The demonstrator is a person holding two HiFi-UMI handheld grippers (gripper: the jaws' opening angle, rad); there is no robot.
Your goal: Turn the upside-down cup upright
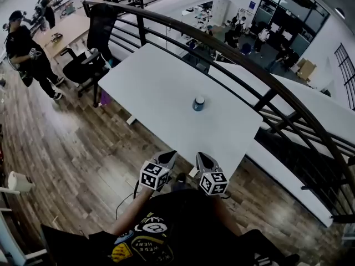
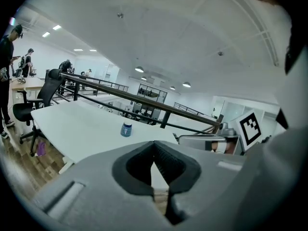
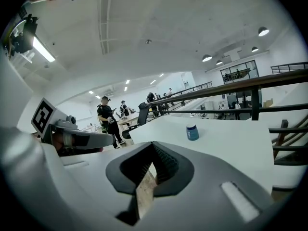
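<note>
A small blue cup (image 1: pixel 198 103) stands upside down, its white base on top, toward the far right side of the white table (image 1: pixel 150 82). In the left gripper view the cup (image 2: pixel 126 129) sits ahead and slightly left. In the right gripper view the cup (image 3: pixel 192 132) sits ahead and to the right. My left gripper (image 1: pixel 168 157) and right gripper (image 1: pixel 201 158) hover side by side at the table's near edge, well short of the cup. Both are shut with nothing in them, as the left gripper (image 2: pixel 154 151) and right gripper (image 3: pixel 153 153) show in their own views.
A dark metal railing (image 1: pixel 260 76) curves past the table's far side, with a second white table (image 1: pixel 316 110) beyond it. A black office chair (image 1: pixel 83 65) stands at the table's left end. A person in black (image 1: pixel 25 51) stands further left on the wooden floor (image 1: pixel 72 148).
</note>
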